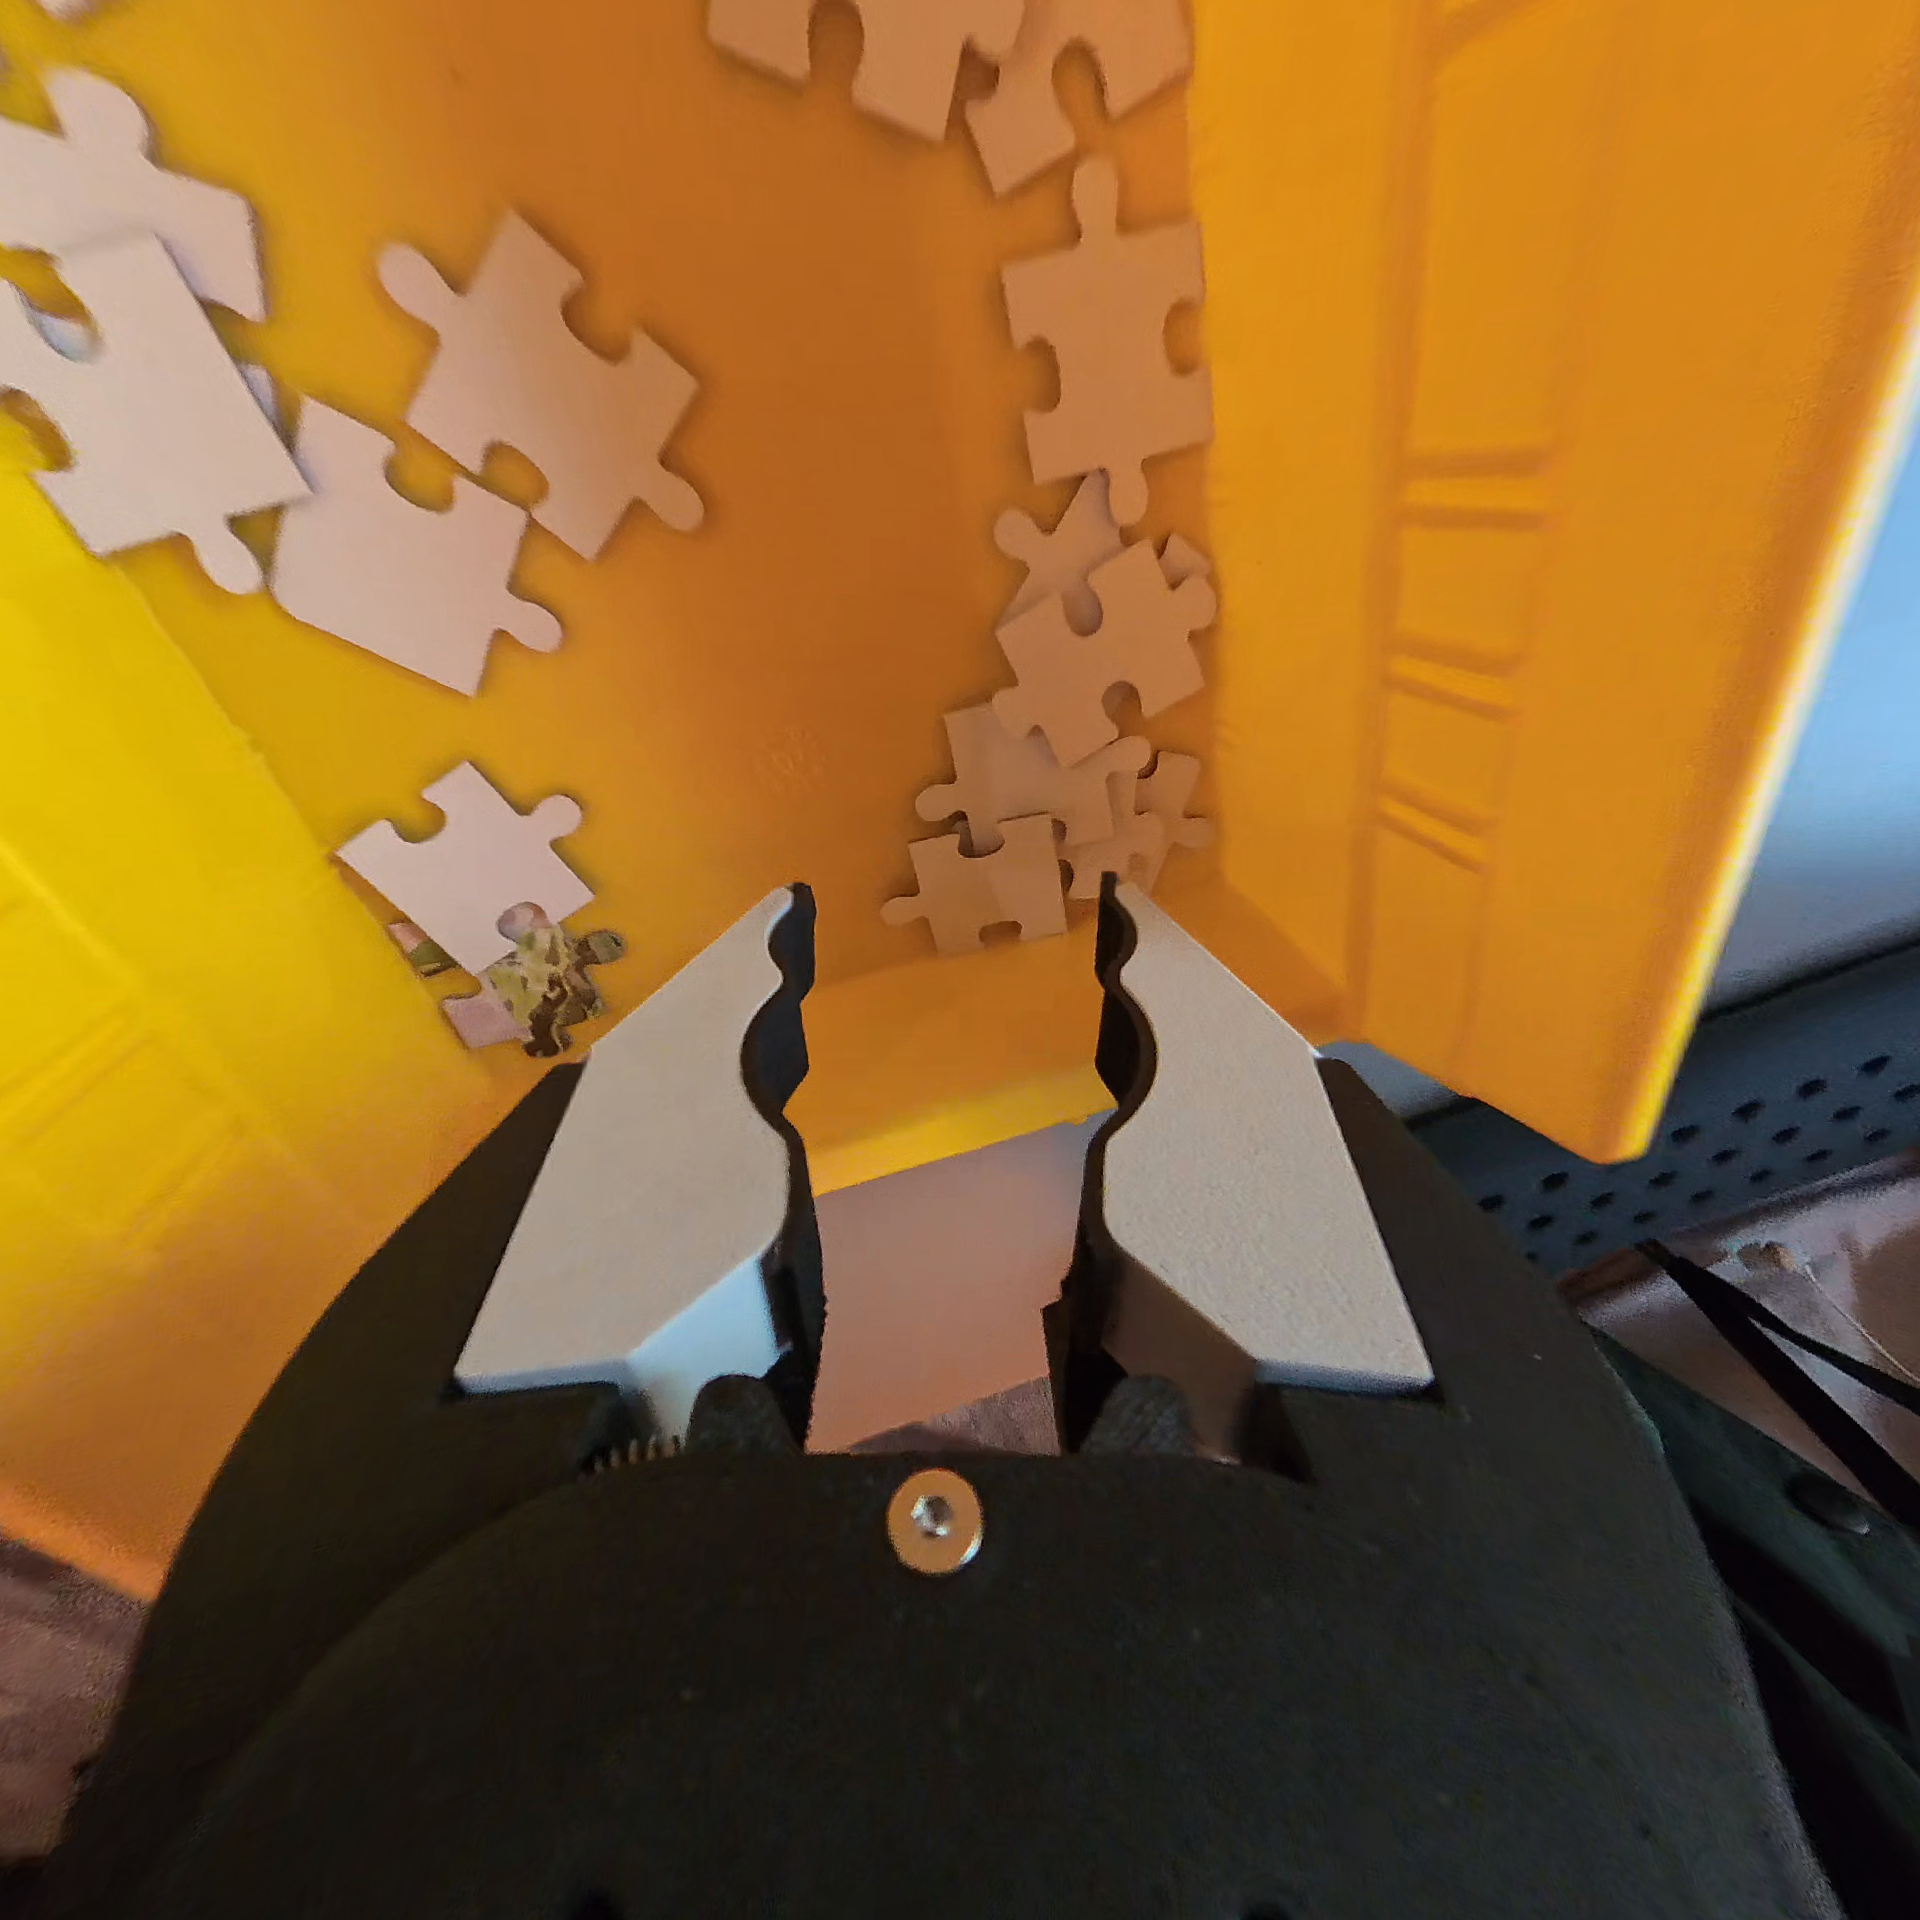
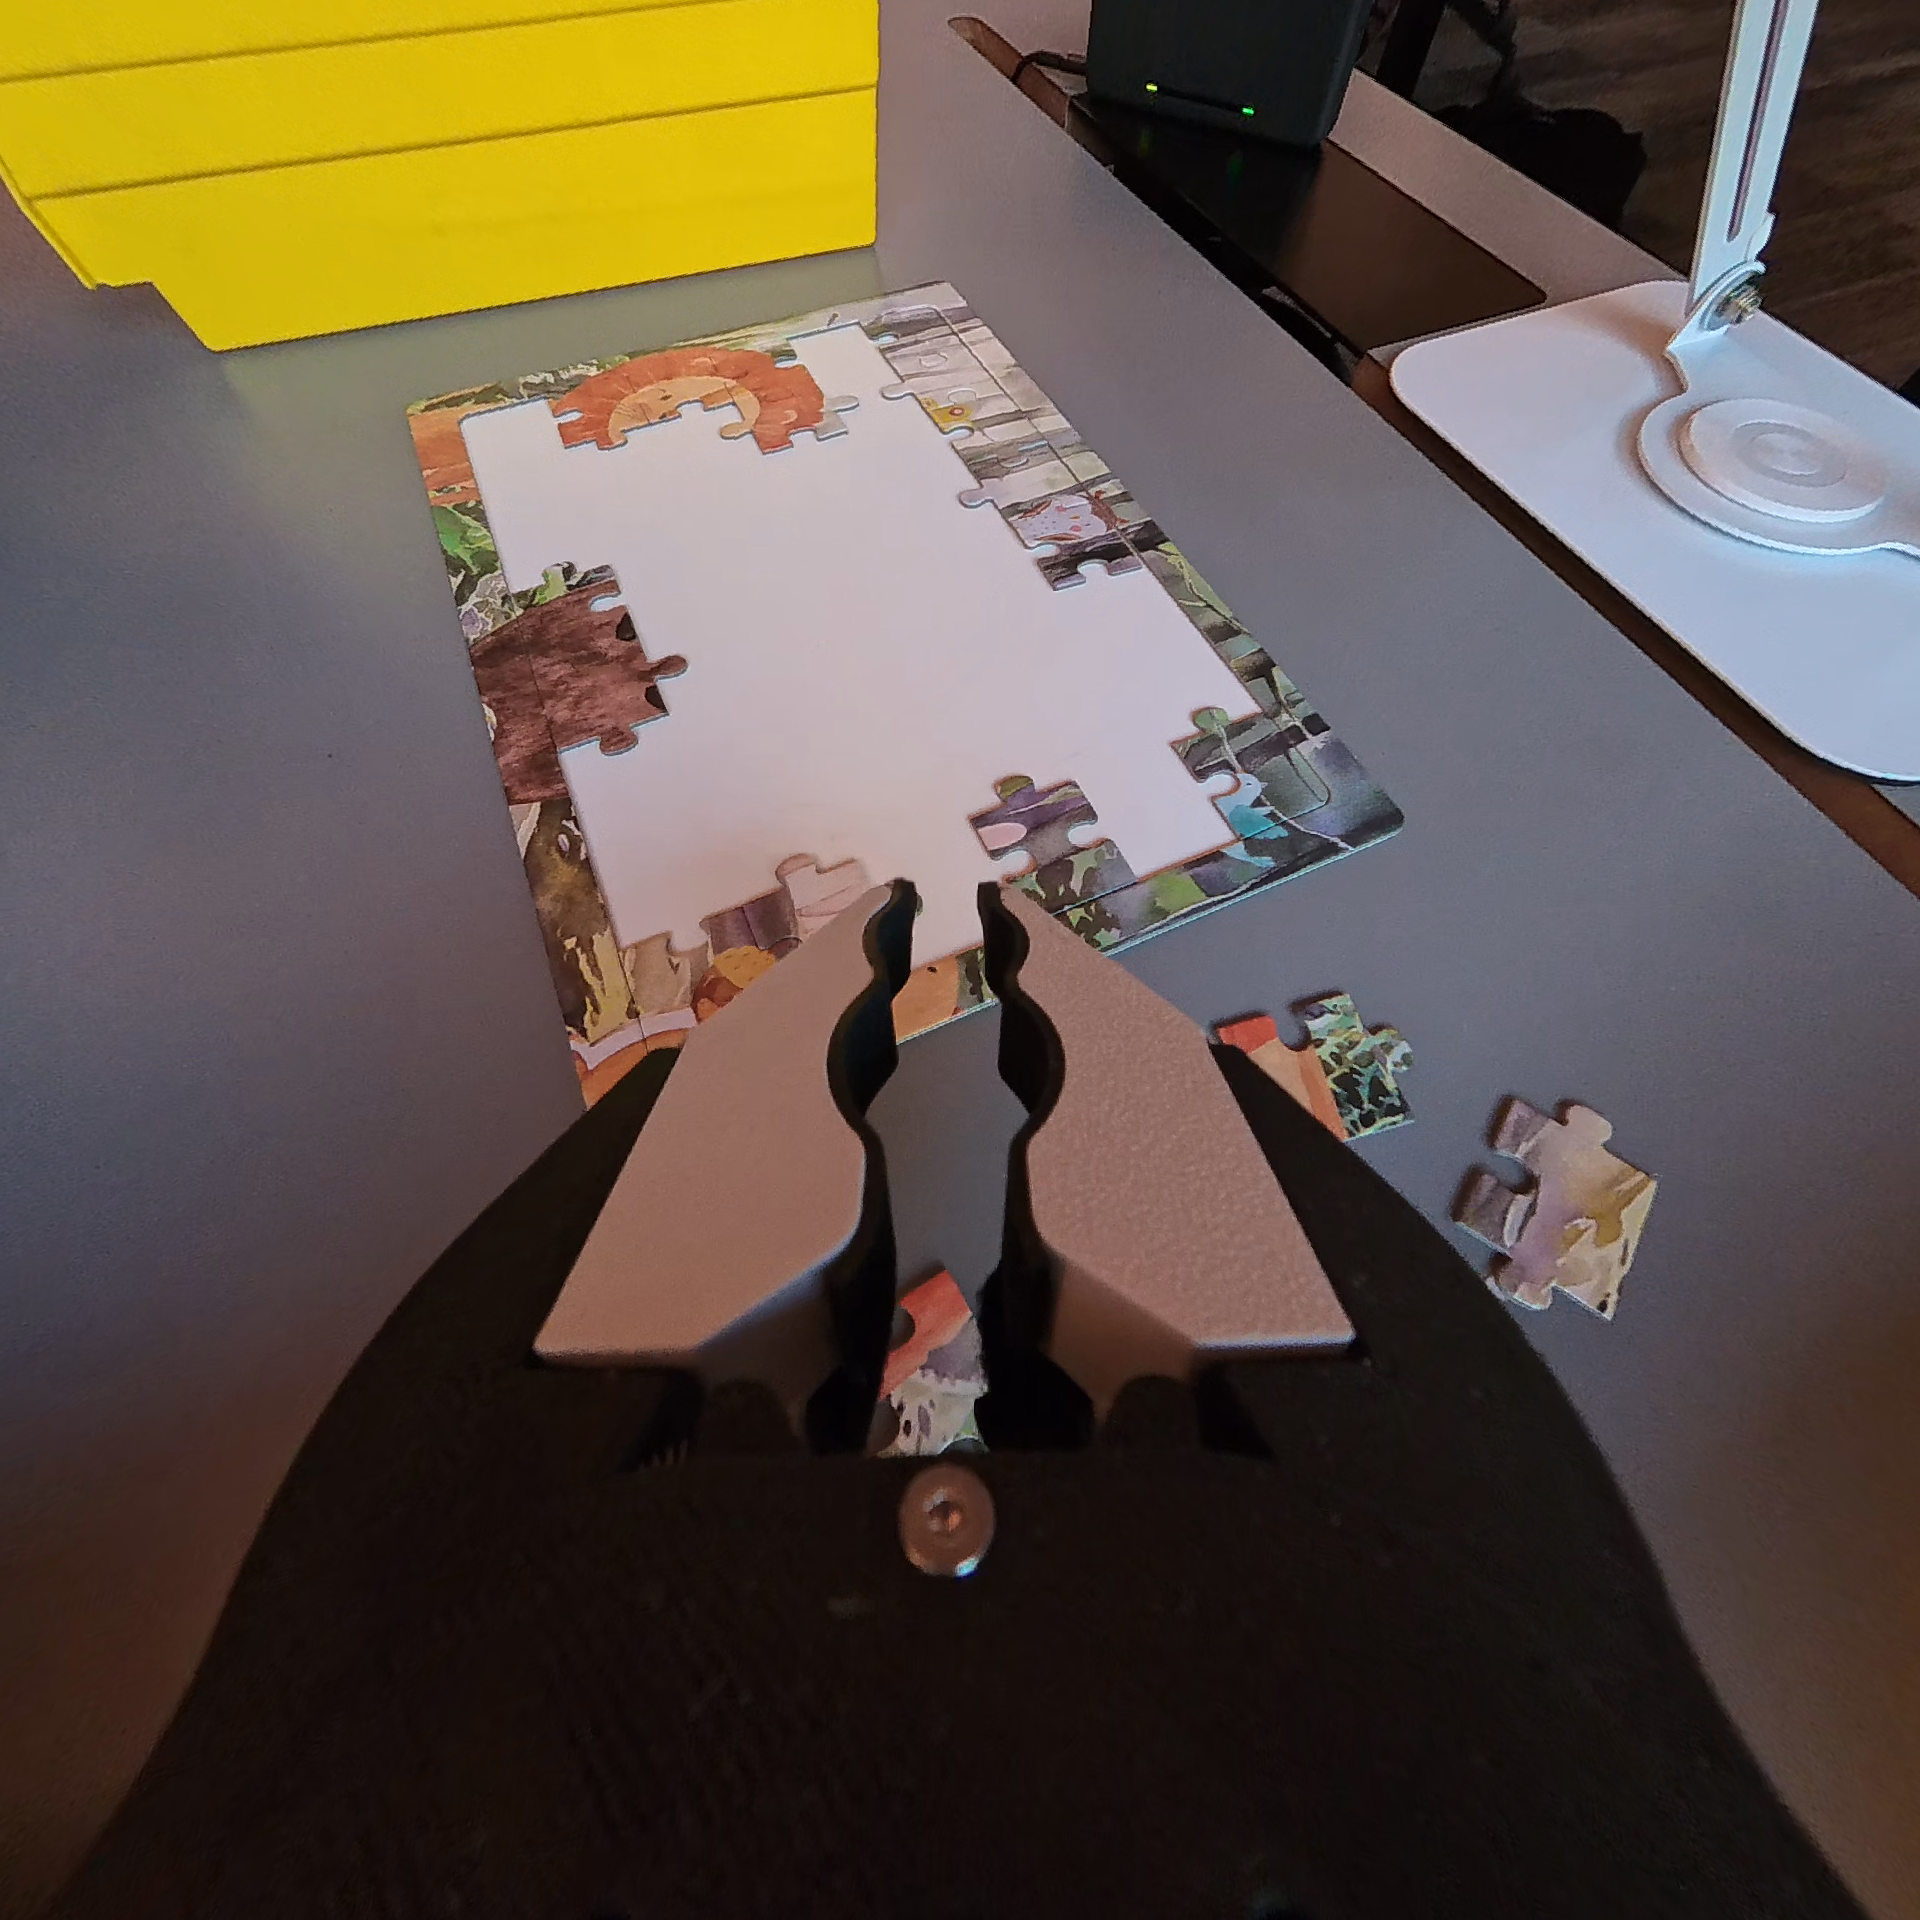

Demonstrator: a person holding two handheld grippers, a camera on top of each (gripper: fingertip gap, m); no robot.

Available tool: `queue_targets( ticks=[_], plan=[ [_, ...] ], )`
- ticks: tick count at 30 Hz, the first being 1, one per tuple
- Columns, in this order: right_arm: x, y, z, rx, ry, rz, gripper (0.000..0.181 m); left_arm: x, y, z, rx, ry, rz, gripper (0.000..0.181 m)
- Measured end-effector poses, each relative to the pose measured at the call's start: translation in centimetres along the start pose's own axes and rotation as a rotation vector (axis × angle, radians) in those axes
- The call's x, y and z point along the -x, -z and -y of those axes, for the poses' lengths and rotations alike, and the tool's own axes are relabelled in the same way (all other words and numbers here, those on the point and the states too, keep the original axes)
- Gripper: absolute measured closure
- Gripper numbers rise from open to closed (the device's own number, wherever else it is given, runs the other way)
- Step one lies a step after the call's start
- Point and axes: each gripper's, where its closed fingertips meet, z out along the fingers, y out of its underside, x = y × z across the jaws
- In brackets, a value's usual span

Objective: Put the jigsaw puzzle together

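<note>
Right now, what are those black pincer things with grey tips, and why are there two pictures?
They are two hand-held grippers, like big tweezers, and a person squeezes one in each hand. Each carries a small camera looking along its two fingers, so you get one picture per gripper.

The left gripper is open and empty. It points into a yellow bin where loose puzzle pieces lie, mostly blank side up.

The right gripper hangs over a grey table, its fingers slightly apart, holding nothing. Below it lies the jigsaw puzzle: the edges are partly filled and the white middle is empty. A few colourful pieces wait beside it. A white stand sits at the right.
</note>
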Motion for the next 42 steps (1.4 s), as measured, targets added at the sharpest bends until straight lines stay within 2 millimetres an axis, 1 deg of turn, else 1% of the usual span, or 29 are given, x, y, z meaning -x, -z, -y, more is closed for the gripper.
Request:
queue_targets(
  ticks=[3,7,9,10,16,20,23,26,29,31,33,34,35,36,37,38,39,40,41,42],
  plan=[
    [0.0,0.0,-0.1,0.004,-0.002,0.003,0.169,0.4,-1.3,-0.5,0.087,0.029,0.004,0.128],
    [0.0,0.0,-0.2,0.006,-0.001,0.005,0.169,0.0,-2.0,-0.8,0.144,0.053,-0.004,0.129],
    [-0.1,0.0,-0.3,0.008,-0.003,0.006,0.169,-0.4,-2.4,-1.3,0.196,0.064,-0.012,0.129],
    [-0.1,0.1,-0.3,0.01,-0.005,0.007,0.169,-0.3,-2.4,-1.4,0.213,0.068,0.008,0.134],
    [0.0,0.0,-0.8,0.032,-0.002,0.019,0.169,0.1,-2.6,-1.4,0.269,0.061,0.083,0.141],
    [-0.1,0.0,-0.8,0.033,-0.005,0.022,0.17,0.0,-2.6,-1.4,0.295,0.059,0.096,0.142],
    [-0.2,0.1,-0.7,0.024,-0.012,0.023,0.17,0.1,-2.5,-1.5,0.282,0.058,0.086,0.142],
    [-0.1,0.1,-0.7,0.023,-0.016,0.027,0.17,1.1,-1.7,-1.7,0.251,0.106,0.114,0.142],
    [0.1,0.0,-0.7,0.026,-0.015,0.032,0.17,1.2,-0.1,-0.5,0.119,0.137,0.095,0.142],
    [0.2,-0.1,-0.7,0.028,-0.011,0.035,0.17,1.0,1.6,1.3,-0.026,0.127,0.079,0.142],
    [0.3,-0.2,-0.4,0.02,-0.004,0.036,0.17,0.5,4.5,4.1,-0.239,0.12,0.06,0.142],
    [0.5,-0.3,-0.1,0.013,0.0,0.038,0.169,-0.2,6.5,5.8,-0.37,0.116,0.023,0.142],
    [0.6,-0.4,0.2,0.005,0.006,0.04,0.169,-1.4,8.7,7.4,-0.507,0.101,-0.031,0.143],
    [0.8,-0.6,0.6,-0.008,0.009,0.041,0.168,-3.1,11.3,8.9,-0.646,0.068,-0.099,0.143],
    [1.3,-0.7,1.3,-0.031,0.009,0.051,0.165,-5.4,13.8,9.9,-0.77,0.011,-0.192,0.143],
    [1.9,-0.9,2.3,-0.065,0.011,0.065,0.164,-8.2,16.0,10.5,-0.869,-0.071,-0.305,0.143],
    [2.4,-1.0,3.6,-0.111,0.022,0.067,0.161,-11.2,17.9,10.6,-0.939,-0.169,-0.423,0.142],
    [2.5,-1.1,5.2,-0.163,0.049,0.027,0.159,-14.1,19.2,10.5,-0.981,-0.265,-0.535,0.142],
    [1.5,-0.8,7.0,-0.218,0.11,-0.106,0.153,-16.6,20.1,10.4,-1.001,-0.343,-0.637,0.143],
    [1.1,0.0,9.2,-0.296,0.211,-0.239,0.141,-18.9,20.4,10.2,-0.99,-0.4,-0.735,0.143]
  ],
)
